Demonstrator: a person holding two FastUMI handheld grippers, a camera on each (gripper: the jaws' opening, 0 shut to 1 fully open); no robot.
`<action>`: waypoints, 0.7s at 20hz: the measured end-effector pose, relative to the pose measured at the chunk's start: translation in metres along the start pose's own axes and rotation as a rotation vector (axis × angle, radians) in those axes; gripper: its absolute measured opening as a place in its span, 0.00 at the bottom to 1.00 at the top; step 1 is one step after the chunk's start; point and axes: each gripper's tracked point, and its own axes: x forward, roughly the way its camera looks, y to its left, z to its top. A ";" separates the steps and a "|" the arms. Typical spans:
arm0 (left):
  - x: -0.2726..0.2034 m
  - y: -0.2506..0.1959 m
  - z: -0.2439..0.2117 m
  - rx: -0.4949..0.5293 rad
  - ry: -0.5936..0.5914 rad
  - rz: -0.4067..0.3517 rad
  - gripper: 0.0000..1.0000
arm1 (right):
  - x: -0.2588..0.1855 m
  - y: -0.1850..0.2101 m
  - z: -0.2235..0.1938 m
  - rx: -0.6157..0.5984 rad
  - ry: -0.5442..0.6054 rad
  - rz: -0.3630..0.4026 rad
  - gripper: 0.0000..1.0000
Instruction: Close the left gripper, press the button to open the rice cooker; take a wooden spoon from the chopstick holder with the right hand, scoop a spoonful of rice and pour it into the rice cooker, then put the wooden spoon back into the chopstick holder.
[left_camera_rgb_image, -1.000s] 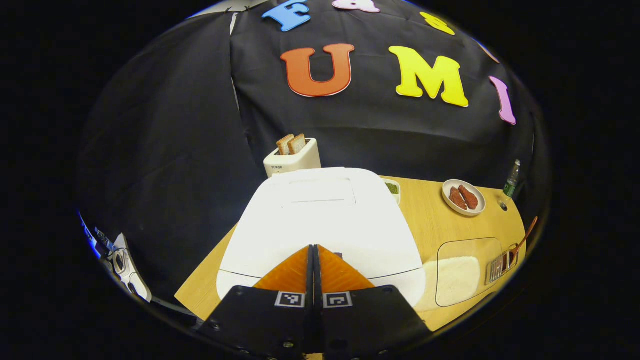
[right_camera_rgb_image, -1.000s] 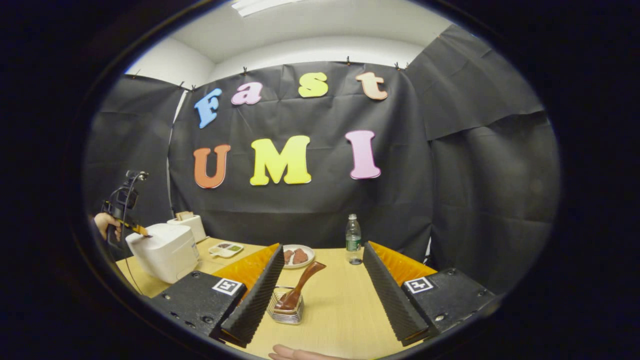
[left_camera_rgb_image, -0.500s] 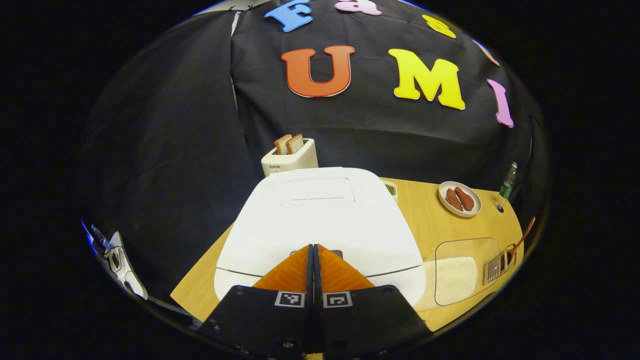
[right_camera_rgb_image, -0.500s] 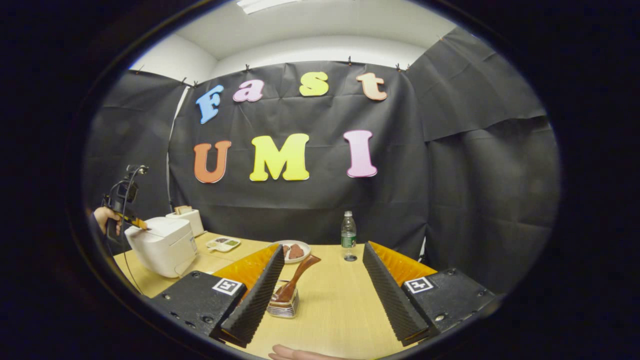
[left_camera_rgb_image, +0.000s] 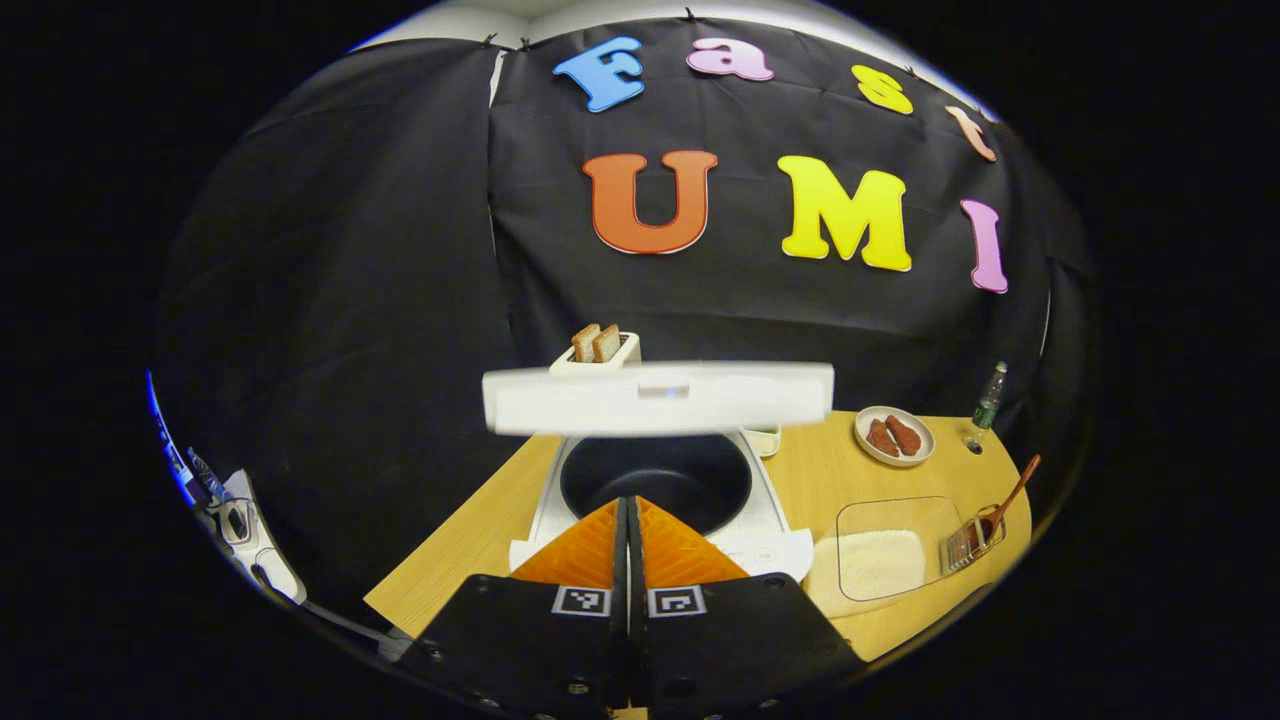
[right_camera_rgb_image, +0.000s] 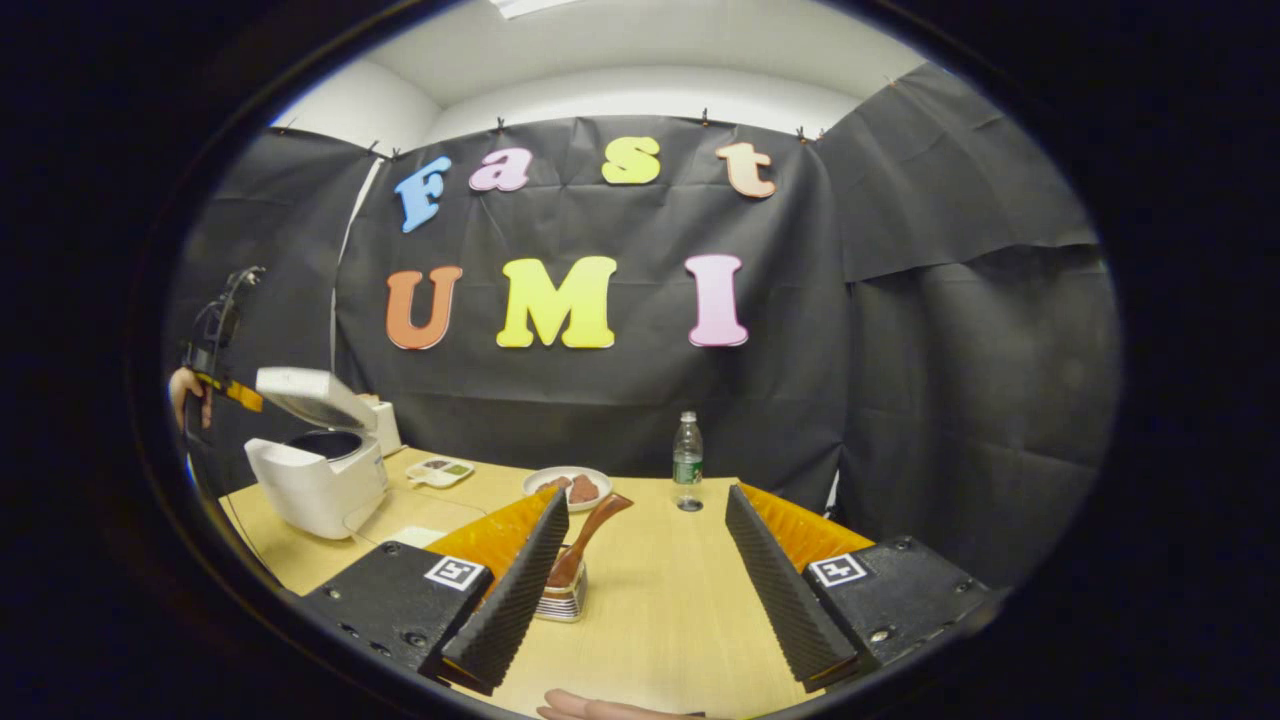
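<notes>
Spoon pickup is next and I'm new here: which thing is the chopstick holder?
Start at the white rice cooker, lid up, at the table's left. Nearer, just ahead of the right gripper, stands the chopstick holder, the only ribbed metal cup, with a wooden spoon leaning out.

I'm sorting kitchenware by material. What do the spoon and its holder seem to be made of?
The spoon looks like dark, smooth wood, going by its reddish-brown sheen. Its holder seems to be shiny metal with thin slats, though it is small here.

My view takes in a white plastic rice cooker (left_camera_rgb_image: 660, 400) with a black inner pot (left_camera_rgb_image: 655, 480), a pale wooden table (right_camera_rgb_image: 660, 600), a reddish-brown wooden spoon (right_camera_rgb_image: 585, 540), and white rice (left_camera_rgb_image: 880, 563).
</notes>
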 end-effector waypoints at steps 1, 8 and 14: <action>-0.014 -0.005 0.006 -0.006 -0.026 -0.028 0.03 | 0.000 0.001 -0.004 0.002 0.008 -0.002 1.00; -0.106 -0.007 0.019 0.051 -0.164 -0.061 0.37 | 0.010 0.009 -0.021 0.018 0.068 -0.005 1.00; -0.158 -0.010 0.016 0.064 -0.254 -0.086 0.93 | 0.037 0.028 -0.039 0.058 0.114 0.032 1.00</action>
